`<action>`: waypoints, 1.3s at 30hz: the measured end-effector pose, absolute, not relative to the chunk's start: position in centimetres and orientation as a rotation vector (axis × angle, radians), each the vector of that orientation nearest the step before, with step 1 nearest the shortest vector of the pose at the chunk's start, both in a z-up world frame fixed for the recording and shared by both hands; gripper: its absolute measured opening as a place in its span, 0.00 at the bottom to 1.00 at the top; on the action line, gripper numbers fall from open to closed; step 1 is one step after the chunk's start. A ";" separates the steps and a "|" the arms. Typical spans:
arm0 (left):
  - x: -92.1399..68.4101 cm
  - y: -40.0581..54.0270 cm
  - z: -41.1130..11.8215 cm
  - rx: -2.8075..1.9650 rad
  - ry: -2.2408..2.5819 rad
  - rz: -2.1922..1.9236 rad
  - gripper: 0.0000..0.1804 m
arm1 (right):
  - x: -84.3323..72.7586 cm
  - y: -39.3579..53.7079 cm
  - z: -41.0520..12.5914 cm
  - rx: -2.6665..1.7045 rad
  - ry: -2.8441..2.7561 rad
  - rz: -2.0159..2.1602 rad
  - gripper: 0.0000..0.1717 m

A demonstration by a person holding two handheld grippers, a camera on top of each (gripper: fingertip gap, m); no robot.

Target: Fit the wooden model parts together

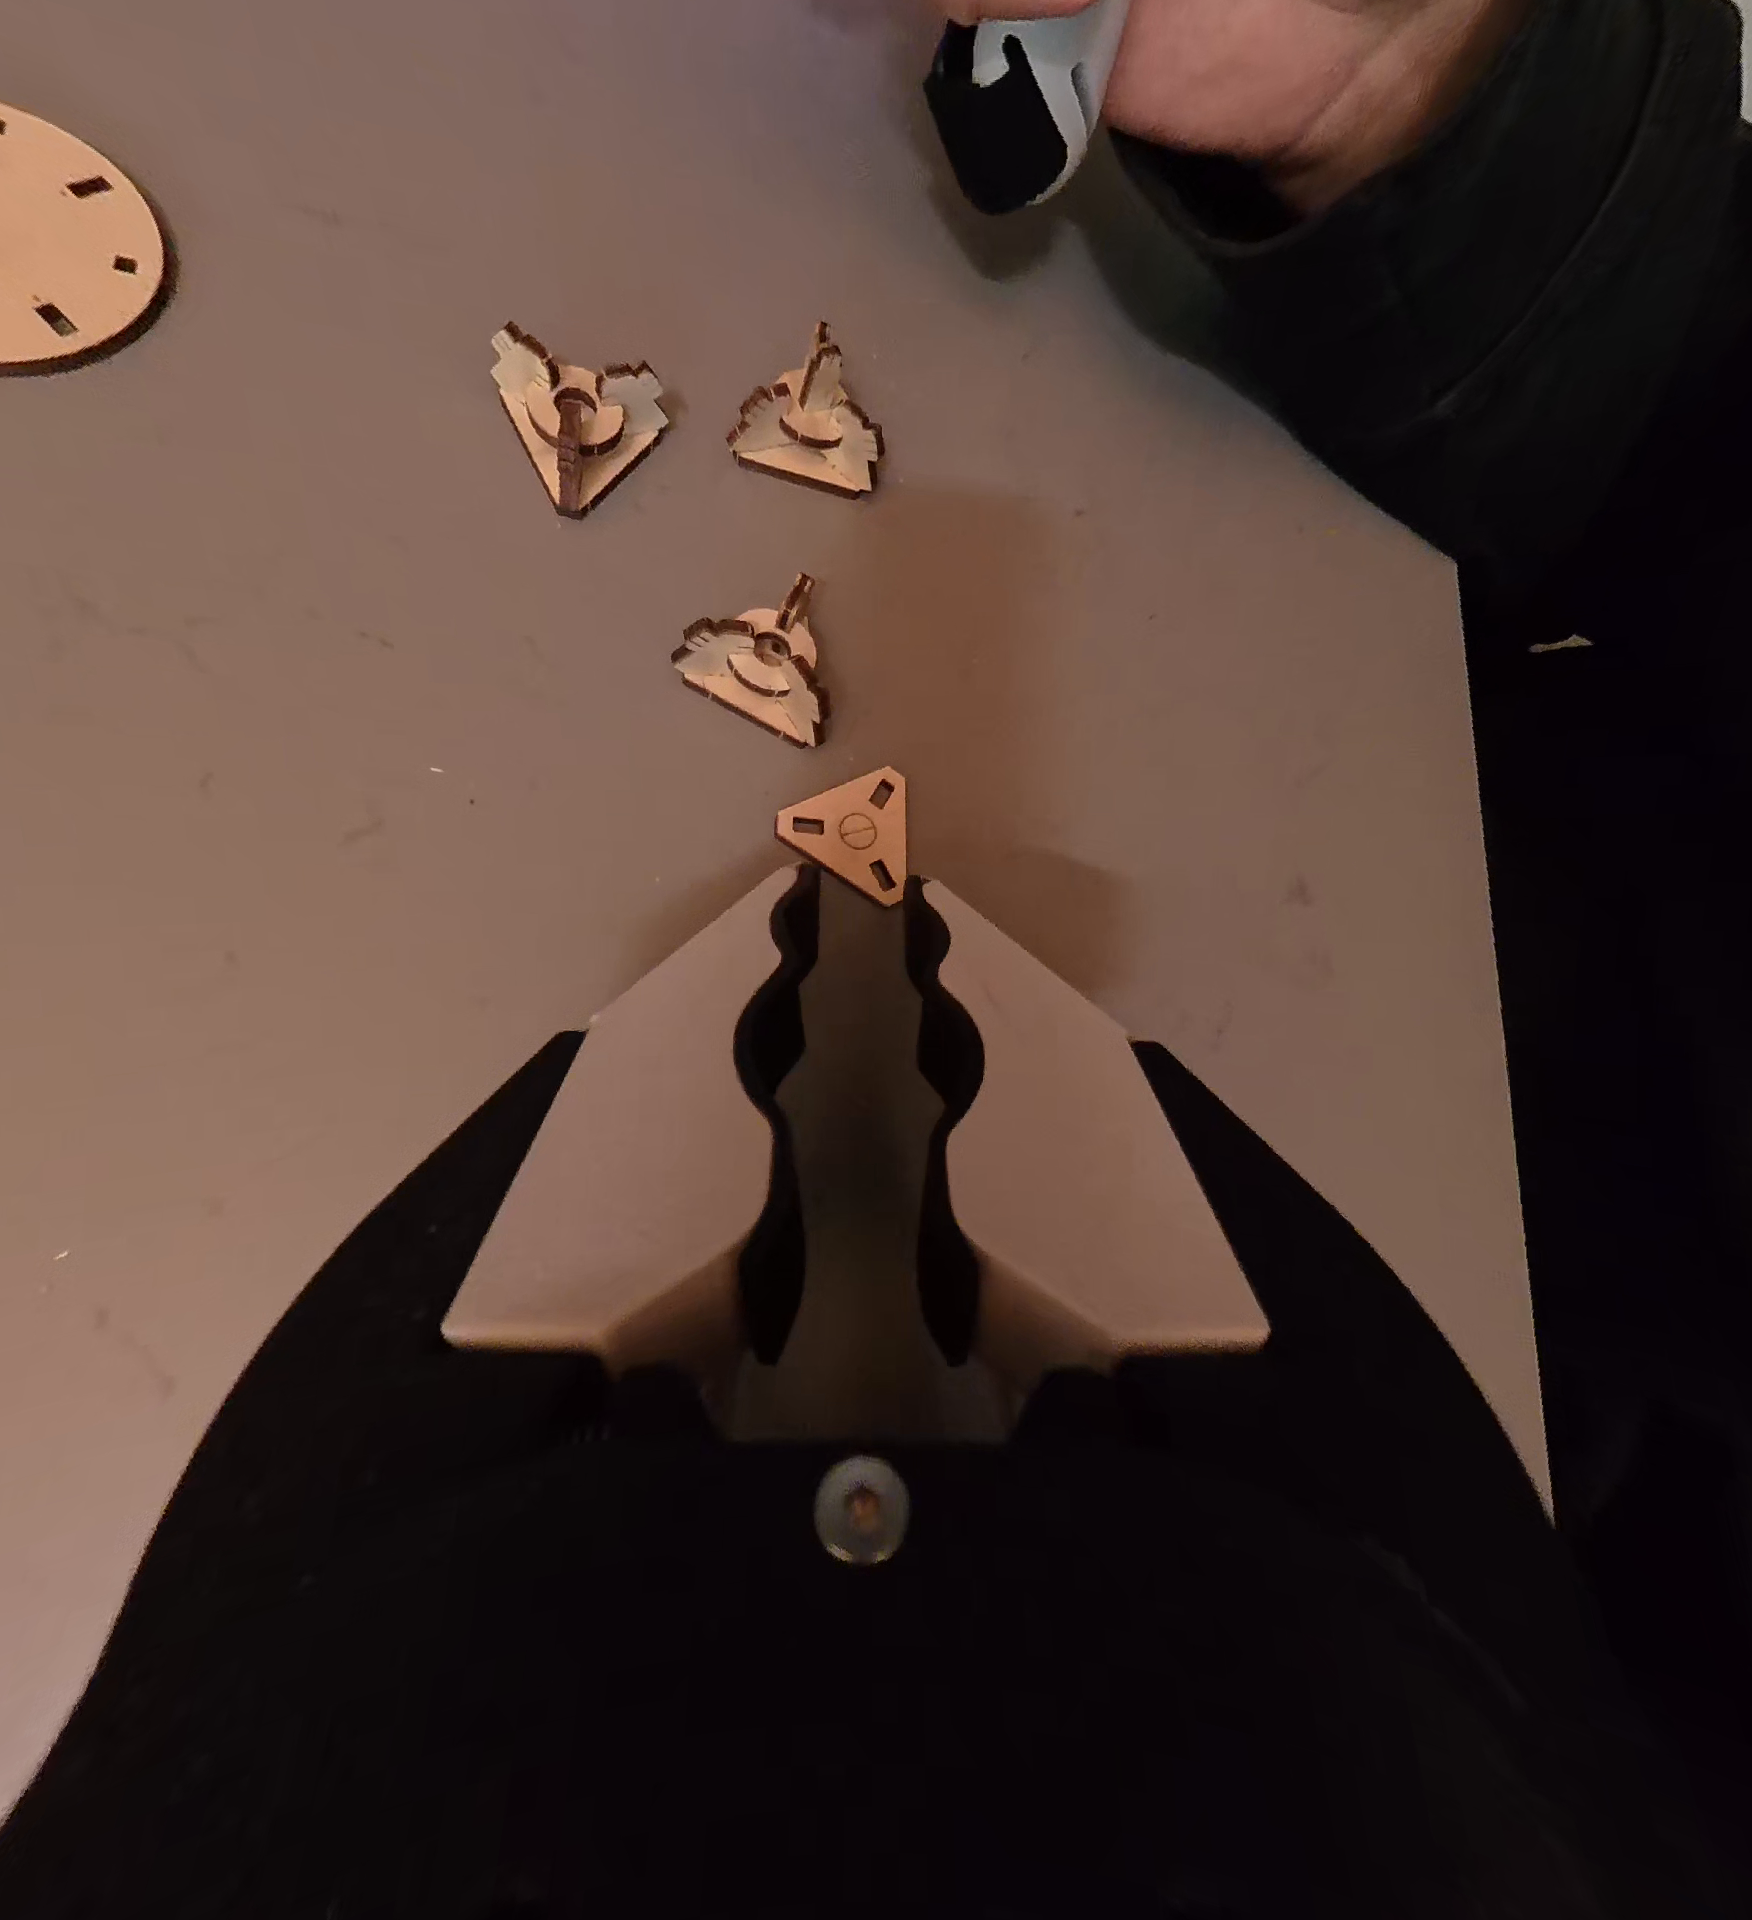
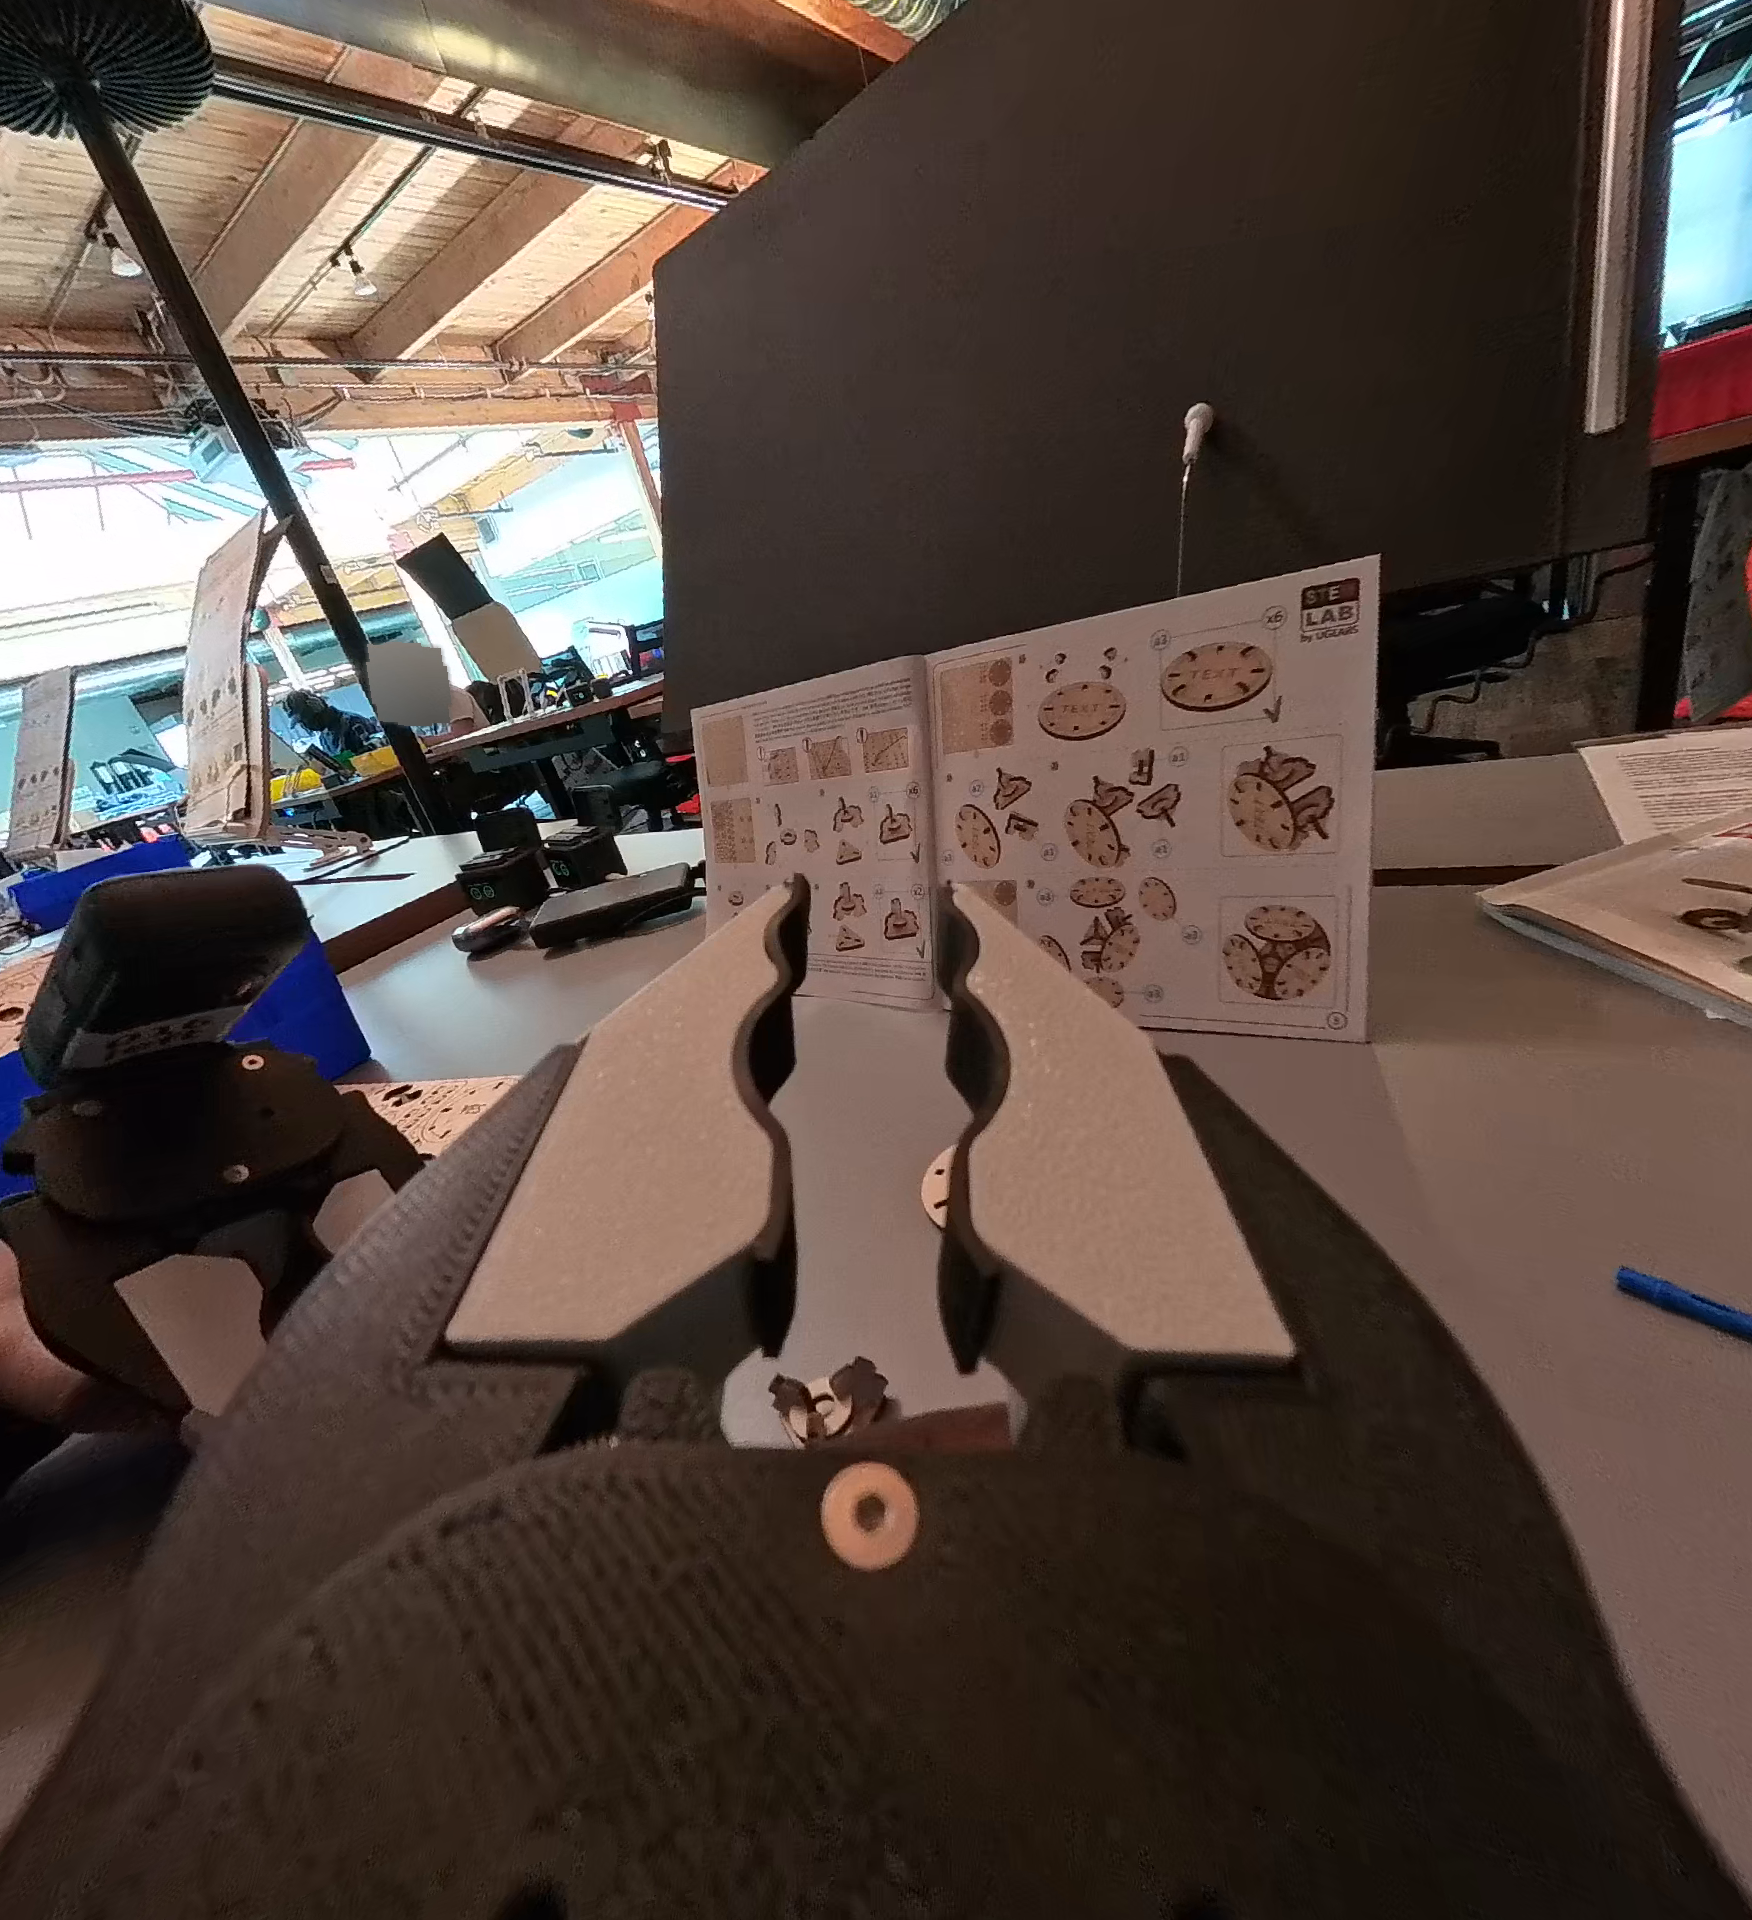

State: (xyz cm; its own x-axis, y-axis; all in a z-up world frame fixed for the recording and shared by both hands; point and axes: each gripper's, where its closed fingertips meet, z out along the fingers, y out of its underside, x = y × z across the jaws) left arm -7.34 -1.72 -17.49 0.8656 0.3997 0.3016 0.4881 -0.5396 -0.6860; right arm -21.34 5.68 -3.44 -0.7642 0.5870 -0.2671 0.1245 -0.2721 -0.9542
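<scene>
While the left gripper [image 1: 859,883] points down at the grey table [image 1: 280,935], its fingertips pinch one corner of a flat wooden triangle [image 1: 849,831], apparently lifted clear; three assembled wooden pieces [image 1: 752,665] lie just beyond; right gripper [image 2: 877,904] hovers, jaws parted and empty, facing an upright instruction booklet [image 2: 1152,790].

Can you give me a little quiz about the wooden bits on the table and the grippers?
1. How many little wooden pieces with a peg sit on the grey table?
2. True or false: the round wooden disc has no slots.
3. What stands propped open beyond the right gripper? A) a picture booklet B) a laptop C) a cereal box
Key: 1) three; 2) false; 3) A.
</scene>
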 end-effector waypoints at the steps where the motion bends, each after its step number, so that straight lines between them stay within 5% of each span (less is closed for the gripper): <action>1: -7.4 -1.8 -17.5 -2.208 -0.641 -0.132 0.08 | -21.3 5.7 -3.4 -0.874 -1.667 2.110 0.13; 26: -12.5 -4.9 -14.3 -1.964 -0.878 0.154 0.14 | -20.2 3.6 -4.7 -0.816 -1.815 2.089 0.17; 39: -8.5 1.7 -9.6 -1.717 -0.624 -0.093 0.21 | -18.7 2.9 -3.6 -0.631 -1.787 2.064 0.20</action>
